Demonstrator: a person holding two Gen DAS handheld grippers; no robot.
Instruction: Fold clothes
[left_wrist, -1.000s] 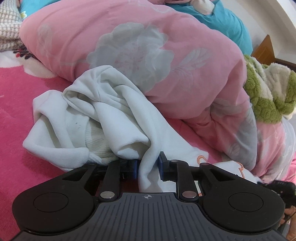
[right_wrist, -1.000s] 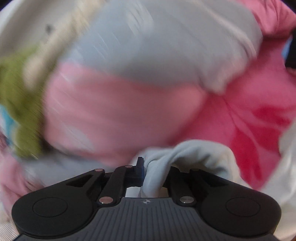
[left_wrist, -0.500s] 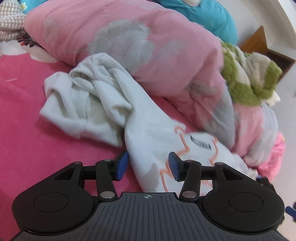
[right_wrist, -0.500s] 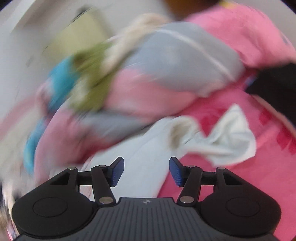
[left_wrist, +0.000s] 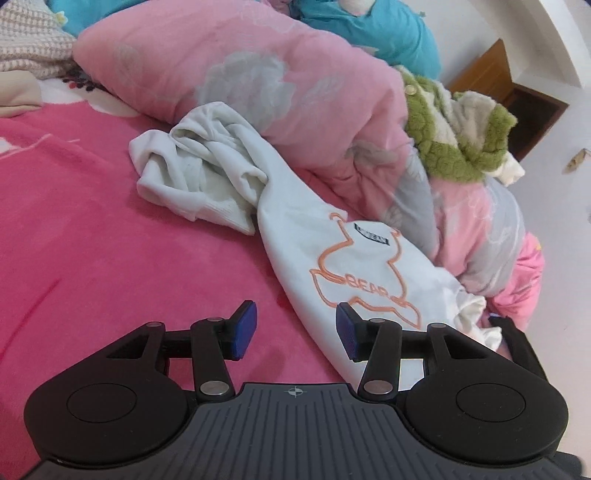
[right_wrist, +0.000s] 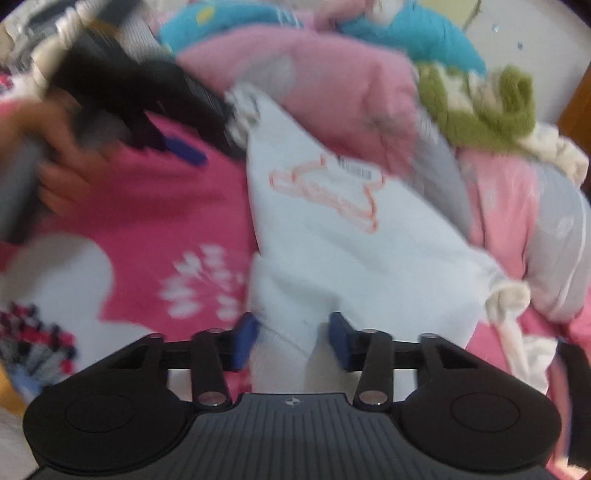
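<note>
A white garment with an orange bear outline and the word BEAR lies stretched over the pink bedspread. Its far end is bunched against a pink quilt. My left gripper is open above the spread, its right pad at the garment's near edge. In the blurred right wrist view the same white garment runs toward the camera. My right gripper is open, with the garment's near hem lying between its blue pads. The left gripper shows there at upper left, held by a hand.
A rolled pink quilt with grey flowers lies along the back. A green and cream fleece sits on its right end, and a teal pillow behind. A wooden door stands at the far right.
Both grippers were shut on the white garment a second ago and have opened. The garment now lies stretched out, bear print up, and the left gripper has drawn back from it.
</note>
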